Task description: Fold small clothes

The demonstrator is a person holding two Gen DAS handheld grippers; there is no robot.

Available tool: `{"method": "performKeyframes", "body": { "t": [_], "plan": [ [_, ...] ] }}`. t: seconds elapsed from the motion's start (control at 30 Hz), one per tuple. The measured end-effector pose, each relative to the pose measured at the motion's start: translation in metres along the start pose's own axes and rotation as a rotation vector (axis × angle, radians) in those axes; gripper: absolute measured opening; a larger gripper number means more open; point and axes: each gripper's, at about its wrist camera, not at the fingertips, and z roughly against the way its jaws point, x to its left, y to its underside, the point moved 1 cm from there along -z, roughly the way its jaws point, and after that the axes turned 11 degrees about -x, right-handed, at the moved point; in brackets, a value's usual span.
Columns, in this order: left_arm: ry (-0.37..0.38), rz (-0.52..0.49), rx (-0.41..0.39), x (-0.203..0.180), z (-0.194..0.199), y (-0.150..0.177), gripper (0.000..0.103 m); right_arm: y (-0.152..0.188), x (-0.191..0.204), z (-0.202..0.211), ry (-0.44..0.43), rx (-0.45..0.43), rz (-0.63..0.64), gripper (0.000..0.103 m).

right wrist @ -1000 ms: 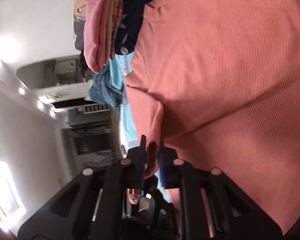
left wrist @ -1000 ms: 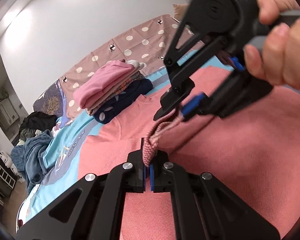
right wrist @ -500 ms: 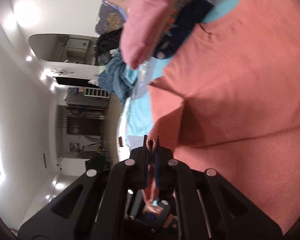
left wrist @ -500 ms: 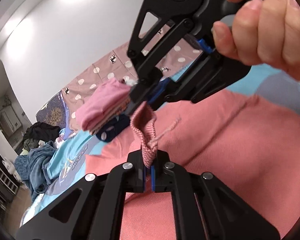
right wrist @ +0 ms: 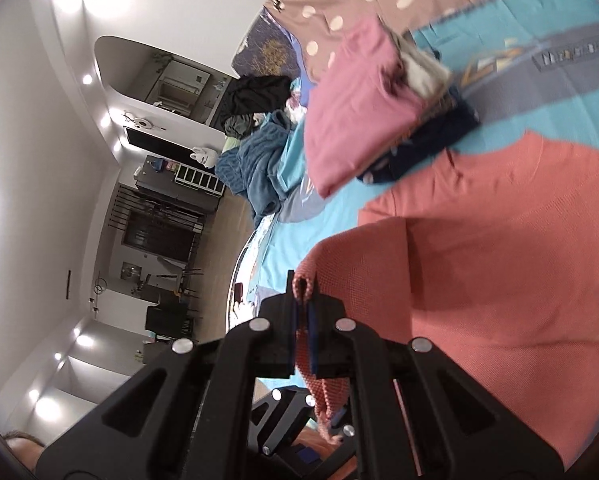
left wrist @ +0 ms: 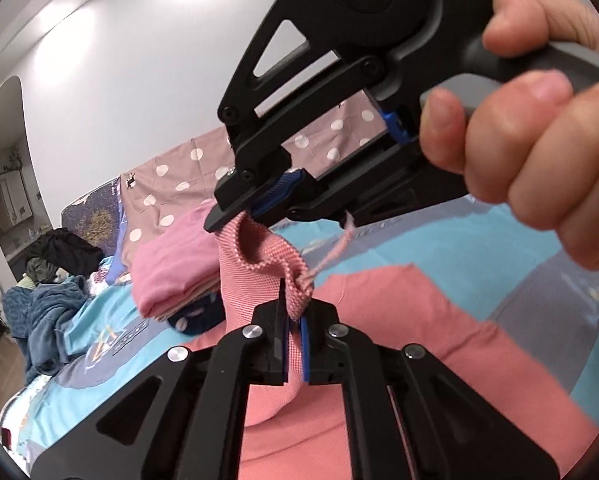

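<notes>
Presently your left claw (left wrist: 295,344) grasps the pink top's (left wrist: 399,360) edge. Your right claw (right wrist: 303,336), just ahead, clamps the same edge.

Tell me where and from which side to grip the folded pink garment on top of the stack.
Grip the folded pink garment at its rounded fold edge, which overhangs the dark clothes beneath. Probably come in level from that overhanging side, one finger above and one below; the layers stay together there.
</notes>
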Motion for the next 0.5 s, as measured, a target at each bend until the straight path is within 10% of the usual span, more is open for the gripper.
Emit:
{"method": "performKeyframes", "body": {
  "t": [0.5],
  "plan": [
    [0.084,0.065,0.127,-0.053,-0.057,0.02,0.004,-0.021,-0.062,0.008,0.095,0.016,-0.021,0.004]
  ]
}}
